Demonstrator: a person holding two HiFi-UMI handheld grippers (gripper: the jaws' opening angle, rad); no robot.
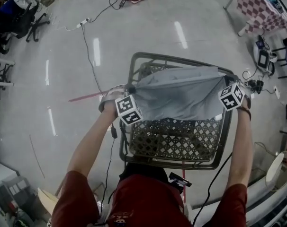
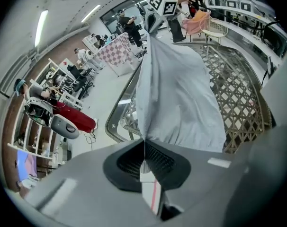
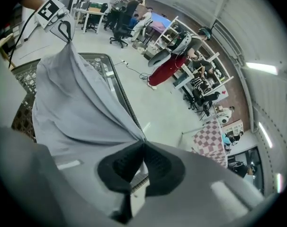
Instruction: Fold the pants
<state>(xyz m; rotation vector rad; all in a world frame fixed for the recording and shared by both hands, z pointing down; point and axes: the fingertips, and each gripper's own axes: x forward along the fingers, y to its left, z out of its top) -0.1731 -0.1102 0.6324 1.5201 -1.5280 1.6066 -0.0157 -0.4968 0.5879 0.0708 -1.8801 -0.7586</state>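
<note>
Light grey pants point(image 1: 179, 96) hang stretched between my two grippers above a wire basket cart point(image 1: 174, 141). My left gripper point(image 1: 130, 90) is shut on the cloth's left corner, and my right gripper point(image 1: 225, 82) is shut on the right corner. In the left gripper view the pants point(image 2: 179, 93) run from the shut jaws of the left gripper point(image 2: 144, 143) up to the right gripper's marker cube point(image 2: 162, 3). In the right gripper view the pants point(image 3: 77, 108) spread from the right gripper point(image 3: 143, 143) toward the left gripper's marker cube point(image 3: 51, 11).
The cart's metal rim point(image 1: 148, 56) and lattice floor sit under the cloth. A black cable point(image 1: 89, 51) crosses the grey floor at left. A checkered-cloth table point(image 1: 262, 6) stands at the top right, and office chairs point(image 1: 32, 20) at the top left. People sit at distant desks point(image 3: 200, 79).
</note>
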